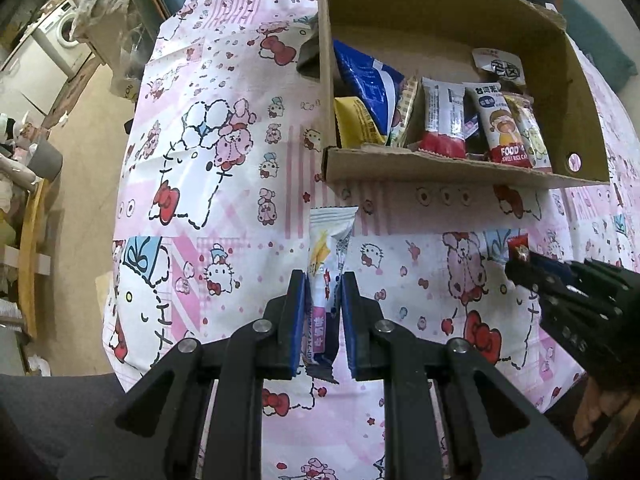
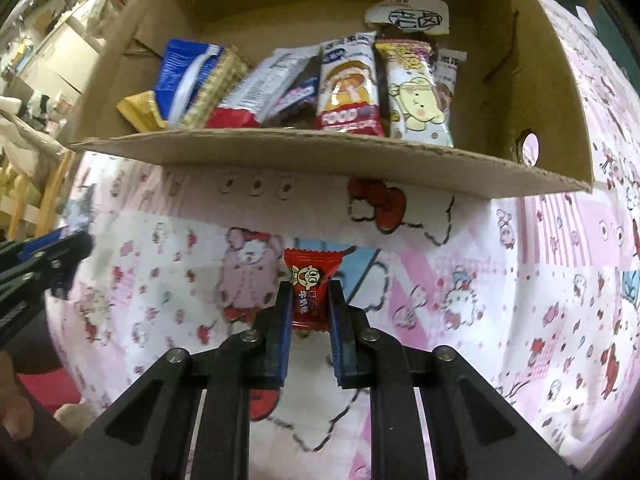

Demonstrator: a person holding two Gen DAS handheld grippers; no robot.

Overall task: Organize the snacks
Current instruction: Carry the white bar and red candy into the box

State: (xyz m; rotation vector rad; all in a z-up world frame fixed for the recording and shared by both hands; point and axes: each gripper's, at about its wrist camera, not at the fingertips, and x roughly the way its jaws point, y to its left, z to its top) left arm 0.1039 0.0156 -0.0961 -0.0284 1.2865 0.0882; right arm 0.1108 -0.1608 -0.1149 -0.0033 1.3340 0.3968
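My left gripper (image 1: pixel 323 280) is shut on a long white snack packet (image 1: pixel 329 248) with a yellow star and a pink label, held above the cartoon tablecloth. My right gripper (image 2: pixel 309 292) is shut on a small red candy packet (image 2: pixel 310 286) with a cartoon face; the candy also shows at the right of the left wrist view (image 1: pixel 519 247). Ahead of both stands an open cardboard box (image 1: pixel 440 168) (image 2: pixel 320 152) holding several snack packets in a row (image 1: pixel 472 124) (image 2: pixel 348 84). Both grippers are short of its near wall.
The table wears a pink and white cartoon tablecloth (image 1: pixel 208 152) (image 2: pixel 520 280). Left of the table there is floor, a washing machine (image 1: pixel 66 36) and clutter. The left gripper shows at the left edge of the right wrist view (image 2: pixel 44 264).
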